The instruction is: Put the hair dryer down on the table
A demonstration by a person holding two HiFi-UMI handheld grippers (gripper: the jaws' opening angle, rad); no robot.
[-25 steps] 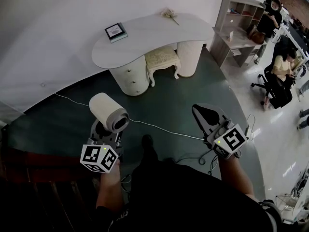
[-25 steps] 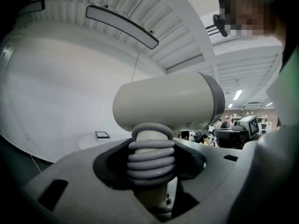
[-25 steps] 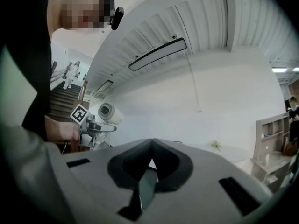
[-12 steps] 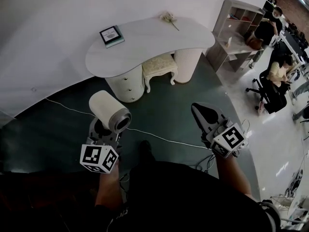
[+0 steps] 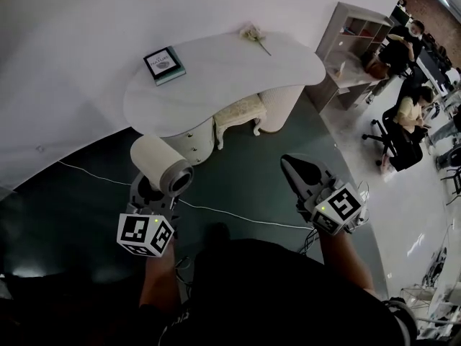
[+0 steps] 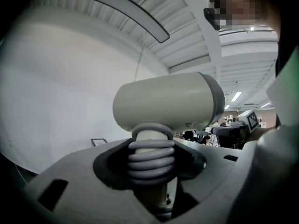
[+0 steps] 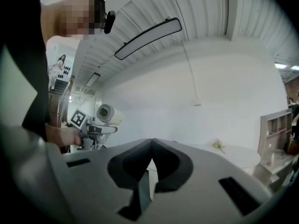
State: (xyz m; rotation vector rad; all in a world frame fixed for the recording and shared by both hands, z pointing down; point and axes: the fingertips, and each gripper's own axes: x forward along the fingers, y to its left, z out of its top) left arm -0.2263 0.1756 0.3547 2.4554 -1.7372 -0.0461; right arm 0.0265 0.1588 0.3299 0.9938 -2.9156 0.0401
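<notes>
One cable (image 5: 238, 215) crosses the floor (image 5: 245, 164); book (image 5: 163, 64) and flower (image 5: 253, 33) occupy the table (image 5: 223, 71).

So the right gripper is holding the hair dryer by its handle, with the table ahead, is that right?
No, it's the left gripper that holds the hair dryer by its handle, as the left gripper view shows. The right gripper is shut and empty. The table is ahead.

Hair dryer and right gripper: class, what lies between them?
In the head view, only dark green floor, crossed by a thin white cable, shows between the hair dryer and the right gripper.
</notes>
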